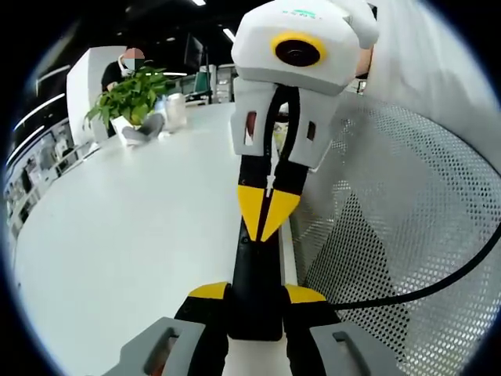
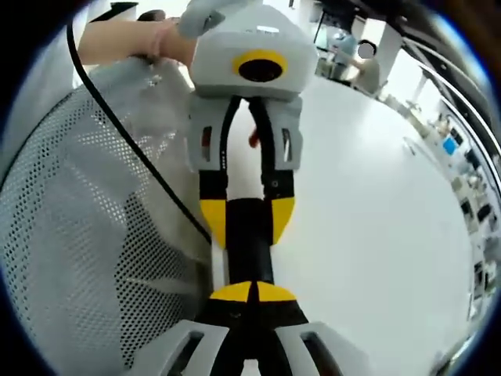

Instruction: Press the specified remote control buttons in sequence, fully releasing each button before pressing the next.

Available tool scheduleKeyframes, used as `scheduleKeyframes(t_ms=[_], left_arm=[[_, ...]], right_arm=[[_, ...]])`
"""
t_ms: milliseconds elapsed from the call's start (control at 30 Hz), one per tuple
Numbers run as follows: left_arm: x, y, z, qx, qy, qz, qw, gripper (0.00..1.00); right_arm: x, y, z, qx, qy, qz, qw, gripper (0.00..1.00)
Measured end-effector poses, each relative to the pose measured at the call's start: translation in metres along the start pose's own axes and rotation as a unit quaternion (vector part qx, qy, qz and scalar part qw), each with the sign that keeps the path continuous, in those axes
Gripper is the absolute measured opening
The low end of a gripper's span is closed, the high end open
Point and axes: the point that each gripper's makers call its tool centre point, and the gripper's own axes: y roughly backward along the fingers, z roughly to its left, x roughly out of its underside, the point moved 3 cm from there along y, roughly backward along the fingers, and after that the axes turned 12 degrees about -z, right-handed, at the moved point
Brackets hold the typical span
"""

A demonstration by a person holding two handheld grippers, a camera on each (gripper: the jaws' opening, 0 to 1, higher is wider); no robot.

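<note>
Remote control [image 1: 254, 274], long and black, sits clamped between the yellow pads of the left tool [image 1: 256, 301], above the edge of the white counter [image 1: 141, 235]. The right tool [image 1: 266, 210] reaches in from the opposite end, its yellow tips together and pointing down onto the remote's face; whether they are pressing a button cannot be told. A perforated white panel [image 1: 407, 204] stands beside the counter, crossed by a black cable [image 1: 438, 283]. A potted plant [image 1: 131, 95] stands at the counter's far end.
</note>
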Motion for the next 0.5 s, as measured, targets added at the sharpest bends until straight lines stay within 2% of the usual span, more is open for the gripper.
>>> scheduleKeyframes(t_ms=[233,500], left_arm=[[0.0002,-0.0001,0.0000,0.000,-0.001,0.000,1.0000,0.25],[-0.0002,0.0002,-0.0001,0.000,-0.001,0.000,1.0000,0.25]], right_arm=[[0.0004,-0.0003,-0.0027,-0.010,-0.026,0.004,0.9996,0.00],[0.0007,-0.0001,-0.0043,-0.011,-0.073,-0.007,0.9972,0.00]])
